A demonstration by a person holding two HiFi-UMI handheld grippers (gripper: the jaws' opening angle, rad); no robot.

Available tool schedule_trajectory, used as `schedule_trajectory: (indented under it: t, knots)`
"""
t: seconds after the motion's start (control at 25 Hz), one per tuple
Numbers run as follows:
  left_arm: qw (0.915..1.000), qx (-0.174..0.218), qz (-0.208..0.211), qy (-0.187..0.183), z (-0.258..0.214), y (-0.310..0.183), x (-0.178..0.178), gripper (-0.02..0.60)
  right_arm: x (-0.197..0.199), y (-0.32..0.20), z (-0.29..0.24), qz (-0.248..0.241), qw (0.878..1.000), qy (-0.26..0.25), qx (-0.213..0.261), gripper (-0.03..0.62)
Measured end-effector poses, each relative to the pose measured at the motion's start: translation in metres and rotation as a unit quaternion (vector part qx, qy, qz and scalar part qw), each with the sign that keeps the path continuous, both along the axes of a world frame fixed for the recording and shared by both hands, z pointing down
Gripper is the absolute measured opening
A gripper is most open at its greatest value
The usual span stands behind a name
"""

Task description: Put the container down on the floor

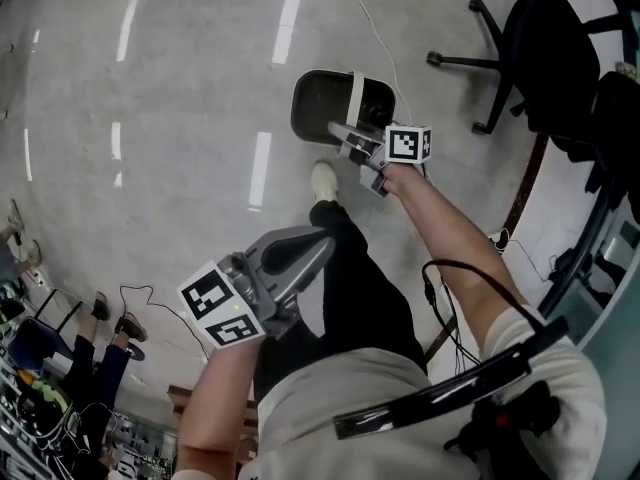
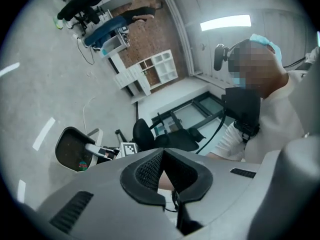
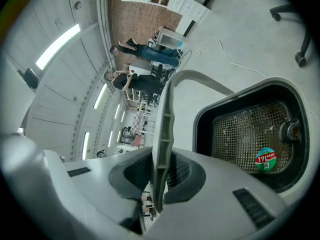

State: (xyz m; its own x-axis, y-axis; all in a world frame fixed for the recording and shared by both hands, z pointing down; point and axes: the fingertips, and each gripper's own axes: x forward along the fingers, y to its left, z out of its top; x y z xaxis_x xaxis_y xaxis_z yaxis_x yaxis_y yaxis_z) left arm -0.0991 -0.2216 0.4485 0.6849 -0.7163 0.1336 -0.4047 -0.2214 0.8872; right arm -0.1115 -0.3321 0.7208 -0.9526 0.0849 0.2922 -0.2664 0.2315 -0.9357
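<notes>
A dark container [image 1: 325, 103] with a mesh bottom and a pale bail handle [image 1: 355, 96] is out in front of my feet, low over the grey floor; whether it rests on the floor I cannot tell. My right gripper [image 1: 348, 136] is shut on that handle. In the right gripper view the handle [image 3: 164, 114] runs up between the jaws of the right gripper [image 3: 160, 171], and the container [image 3: 250, 134] shows a round sticker inside. My left gripper [image 1: 318, 245] hangs by my thigh, shut and holding nothing. The left gripper view shows the left gripper [image 2: 162, 156] and, beyond it, the container [image 2: 72, 149].
My white shoe [image 1: 323, 180] stands just beside the container. A white cable [image 1: 375, 28] trails across the floor behind it. Black office chairs [image 1: 540, 58] stand at the right by a desk edge. Another person [image 1: 105, 348] and cluttered shelving are at the lower left.
</notes>
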Motion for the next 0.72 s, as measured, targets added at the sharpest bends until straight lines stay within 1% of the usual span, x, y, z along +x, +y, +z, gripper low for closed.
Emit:
schedule_trajectory:
  t: [0.2, 0.28, 0.44, 0.56, 0.72]
  knots:
    - [0.9999, -0.015, -0.005, -0.003, 0.058, -0.022, -0.008, 0.009, -0.009, -0.031, 0.077, -0.002, 1.0, 0.008, -0.009, 0.035]
    - [0.9997, -0.022, -0.008, -0.004, 0.075, -0.026, -0.012, 0.009, -0.012, -0.04, 0.101, 0.003, 1.0, 0.003, -0.021, 0.035]
    - [0.9994, -0.034, -0.012, 0.003, 0.104, -0.028, -0.021, 0.009, -0.022, -0.052, 0.146, -0.007, 1.0, 0.001, -0.022, 0.035]
    - [0.9991, -0.04, -0.013, 0.005, 0.12, -0.028, -0.021, 0.009, -0.025, -0.055, 0.169, -0.007, 1.0, 0.005, -0.022, 0.035]
    - [0.9988, -0.045, -0.02, 0.007, 0.132, -0.028, -0.014, 0.009, -0.023, -0.056, 0.177, -0.001, 1.0, -0.006, -0.025, 0.035]
